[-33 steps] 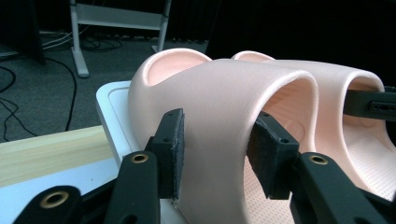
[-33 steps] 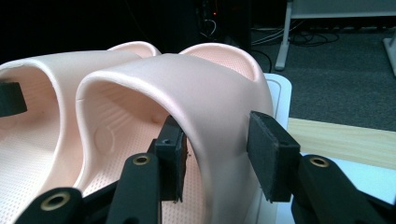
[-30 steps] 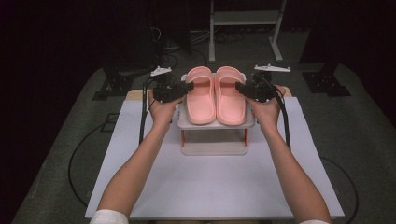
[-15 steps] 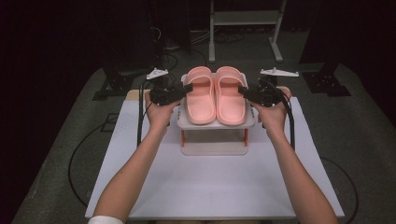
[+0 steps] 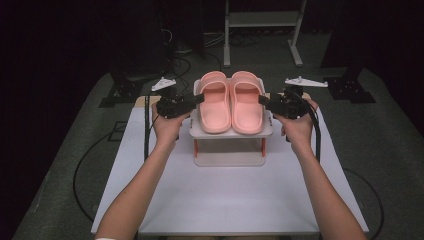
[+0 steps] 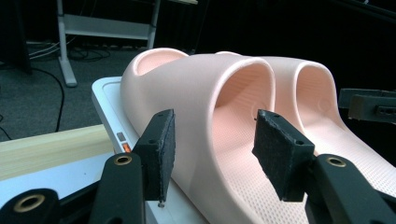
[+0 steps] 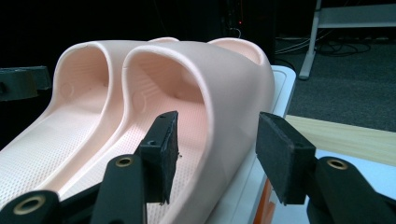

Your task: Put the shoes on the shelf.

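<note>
Claws (image 5: 197, 100) (image 5: 262, 100): two, opening; slippers (image 5: 232, 102): two.

A small white rack (image 5: 230, 159) stands on the white table (image 5: 225, 200). A metal frame (image 5: 260, 20) stands on the floor beyond, with cables (image 5: 185, 50) nearby.

Light falls from above onto the white table (image 5: 225, 195) and pink slippers (image 5: 231, 102), room around near black. High view soft, slightly grainy, faint shadows under the rack (image 5: 230, 145). Gripper views sharper on the slippers, near jaws a bit blurred, no glare
</note>
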`<action>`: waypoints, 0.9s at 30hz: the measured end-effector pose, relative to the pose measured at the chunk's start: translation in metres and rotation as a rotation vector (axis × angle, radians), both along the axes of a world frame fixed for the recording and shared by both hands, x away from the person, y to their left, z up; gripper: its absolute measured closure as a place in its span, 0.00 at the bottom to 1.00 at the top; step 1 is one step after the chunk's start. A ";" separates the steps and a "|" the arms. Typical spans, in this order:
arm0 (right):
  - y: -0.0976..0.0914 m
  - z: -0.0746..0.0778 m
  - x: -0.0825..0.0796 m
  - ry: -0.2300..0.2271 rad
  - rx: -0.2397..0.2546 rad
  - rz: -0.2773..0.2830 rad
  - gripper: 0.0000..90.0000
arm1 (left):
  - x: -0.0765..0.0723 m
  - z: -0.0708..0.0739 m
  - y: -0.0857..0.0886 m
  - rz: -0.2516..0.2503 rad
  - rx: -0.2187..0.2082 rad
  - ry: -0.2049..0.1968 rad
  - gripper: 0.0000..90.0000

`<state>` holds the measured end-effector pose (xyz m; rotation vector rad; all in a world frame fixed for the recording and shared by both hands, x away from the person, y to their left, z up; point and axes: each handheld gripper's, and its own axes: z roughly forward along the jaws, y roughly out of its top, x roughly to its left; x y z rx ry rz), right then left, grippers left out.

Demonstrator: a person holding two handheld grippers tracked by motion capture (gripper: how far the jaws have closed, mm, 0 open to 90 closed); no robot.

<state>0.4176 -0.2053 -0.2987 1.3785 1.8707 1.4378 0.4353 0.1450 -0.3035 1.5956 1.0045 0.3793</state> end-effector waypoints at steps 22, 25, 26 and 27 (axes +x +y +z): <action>-0.018 -0.002 -0.015 -0.009 -0.007 0.016 0.49 | -0.015 0.000 0.012 -0.012 -0.009 -0.022 0.49; -0.021 -0.003 -0.017 -0.009 -0.008 0.015 0.49 | -0.017 0.001 0.012 -0.016 -0.006 -0.024 0.48; -0.022 -0.003 -0.018 -0.011 -0.009 0.015 0.49 | -0.018 0.002 0.011 -0.018 -0.008 -0.028 0.47; -0.023 -0.003 -0.018 -0.011 -0.011 0.015 0.48 | -0.019 0.002 0.011 -0.017 -0.008 -0.031 0.47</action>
